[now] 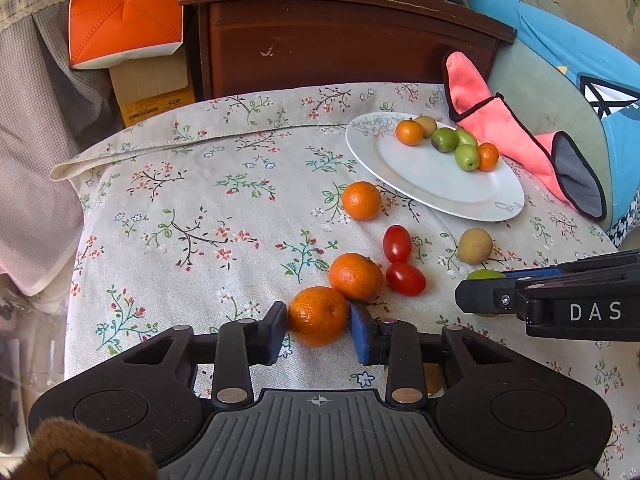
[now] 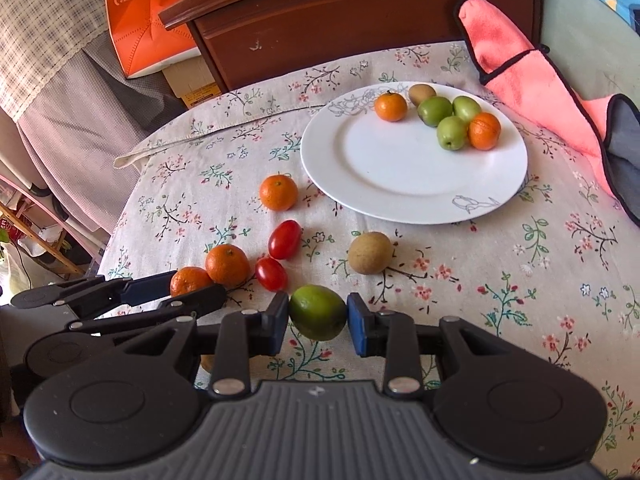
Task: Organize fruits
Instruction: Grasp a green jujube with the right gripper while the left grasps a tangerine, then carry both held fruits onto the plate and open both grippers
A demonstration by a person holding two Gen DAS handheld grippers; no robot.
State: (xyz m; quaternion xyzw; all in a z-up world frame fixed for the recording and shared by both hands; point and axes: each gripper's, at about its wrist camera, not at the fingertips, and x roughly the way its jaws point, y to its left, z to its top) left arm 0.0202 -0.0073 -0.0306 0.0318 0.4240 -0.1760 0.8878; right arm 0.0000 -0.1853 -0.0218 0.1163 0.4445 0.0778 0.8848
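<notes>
Two grips were set: our left gripper [image 1: 319,322] clamped a small round orange mandarin [image 1: 318,315], our right gripper [image 2: 317,317] a green lime [image 2: 317,312], both near the floral tablecloth's [image 2: 500,280] front edge. Next, we judged, both needed lifting to the white plate [image 2: 400,176].

Your left wrist view looks steeply down along its tool [image 1: 319,322] from close above the floral cloth, facing the dresser [image 1: 340,40]. Your right wrist view sits just to its right, tilted the same way, over its own tool [image 2: 318,317]. Both share the white plate [image 1: 460,192], the loose fruit and each other's tool.
</notes>
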